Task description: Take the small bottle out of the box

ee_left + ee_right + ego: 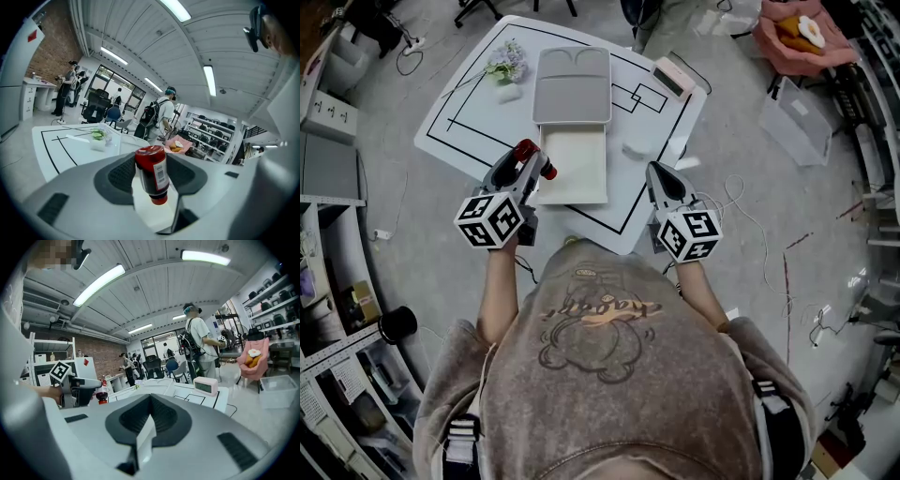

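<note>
- the left gripper [531, 161] is clamping the small bottle [152, 174] between its two pads, gripping it across the dark middle of the body; that hold is probably leaving both ends free so the bottle is not slipping out lengthwise.
- the small bottle is sitting in those jaws, raised above the table [469, 122] and just beside the left edge of the box [575, 173]; judging from the head view, it is already hanging outside the tray rather than inside it.
- the bottle is showing a broad red end pointing up and away, a dark body with a white barcode label on one side, and a smaller red end pointing down towards the camera; it is tilting slightly off upright.
- the right gripper [146, 430] is waiting near the front right of the box with its jaws closed together and nothing between them, probably staying clear because one gripper is enough for so light a thing.
- the box is lying open with its pale tray looking bare, and its grey lid [572, 82] is lying flat on the far side, giving free access from above.
- farther off on the table, a small bunch of flowers [504, 64] and a pink clock [672, 77] are standing well apart from the work.
</note>
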Motion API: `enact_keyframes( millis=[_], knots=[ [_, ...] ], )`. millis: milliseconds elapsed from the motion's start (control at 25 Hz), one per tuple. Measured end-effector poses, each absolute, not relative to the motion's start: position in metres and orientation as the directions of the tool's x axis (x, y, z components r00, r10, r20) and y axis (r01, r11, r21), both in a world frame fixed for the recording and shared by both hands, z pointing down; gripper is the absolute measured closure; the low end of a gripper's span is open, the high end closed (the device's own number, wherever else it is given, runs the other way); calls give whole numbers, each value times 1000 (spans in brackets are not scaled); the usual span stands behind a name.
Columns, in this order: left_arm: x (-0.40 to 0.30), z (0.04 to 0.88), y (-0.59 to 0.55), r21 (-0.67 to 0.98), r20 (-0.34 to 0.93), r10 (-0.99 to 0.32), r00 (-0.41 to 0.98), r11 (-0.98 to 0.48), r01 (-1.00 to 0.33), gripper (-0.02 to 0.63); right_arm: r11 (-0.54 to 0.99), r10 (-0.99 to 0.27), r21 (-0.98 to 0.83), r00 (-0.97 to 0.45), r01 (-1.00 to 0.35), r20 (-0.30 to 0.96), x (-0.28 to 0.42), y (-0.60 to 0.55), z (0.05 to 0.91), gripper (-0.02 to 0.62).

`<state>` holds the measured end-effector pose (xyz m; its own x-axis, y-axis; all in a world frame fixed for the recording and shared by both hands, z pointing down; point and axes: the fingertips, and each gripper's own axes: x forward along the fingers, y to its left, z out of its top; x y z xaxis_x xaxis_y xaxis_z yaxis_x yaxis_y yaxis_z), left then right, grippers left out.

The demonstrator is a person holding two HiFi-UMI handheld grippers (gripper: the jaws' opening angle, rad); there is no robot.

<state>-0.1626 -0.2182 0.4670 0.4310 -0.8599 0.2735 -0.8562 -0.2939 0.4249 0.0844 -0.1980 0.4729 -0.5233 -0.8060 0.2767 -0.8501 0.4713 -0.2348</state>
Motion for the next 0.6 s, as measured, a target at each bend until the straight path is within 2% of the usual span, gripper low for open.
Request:
enact_keyframes(
  millis=[600],
  knots=[
    [-163, 474, -214, 450, 278, -860, 428, -277, -849, 393, 475, -800, -237, -528, -848, 286, 83, -198, 478, 600]
  ],
)
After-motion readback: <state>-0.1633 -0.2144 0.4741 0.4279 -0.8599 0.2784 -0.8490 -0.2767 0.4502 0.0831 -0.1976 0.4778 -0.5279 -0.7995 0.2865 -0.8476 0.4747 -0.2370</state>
